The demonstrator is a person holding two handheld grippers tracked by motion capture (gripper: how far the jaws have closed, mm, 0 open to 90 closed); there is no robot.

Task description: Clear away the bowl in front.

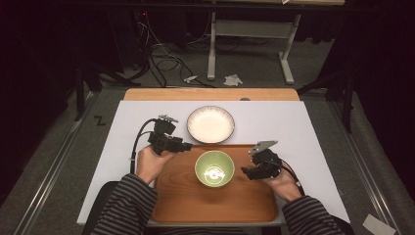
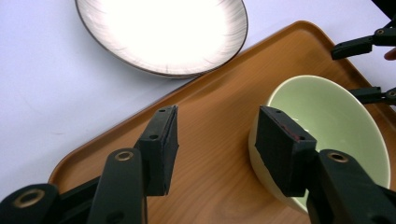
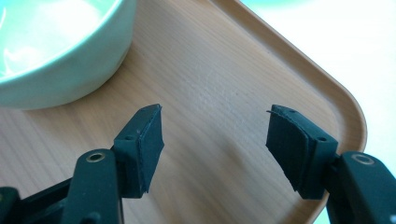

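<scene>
On the wooden tray [image 1: 181,196] sits the green bowl [image 1: 214,168], dead centre between both tools, with the white plate [image 1: 211,124] off the tray at twelve o'clock on the white mat [image 1: 122,122]. Left gripper [image 1: 186,146] hangs at the bowl's ten o'clock, right gripper [image 1: 246,171] at its three o'clock, both spread wide and holding nothing. My read: the bowl is on the tray and not gripped, so any lift or shift of it is not yet done. Left gripper view brings out what the high view can't: one pad [image 2: 280,149] reaches just across the bowl's near rim [image 2: 275,100], the other over bare tray. Right gripper view has its open jaws over bare wood, bowl [image 3: 60,60] at ten o'clock, apart from them.
</scene>
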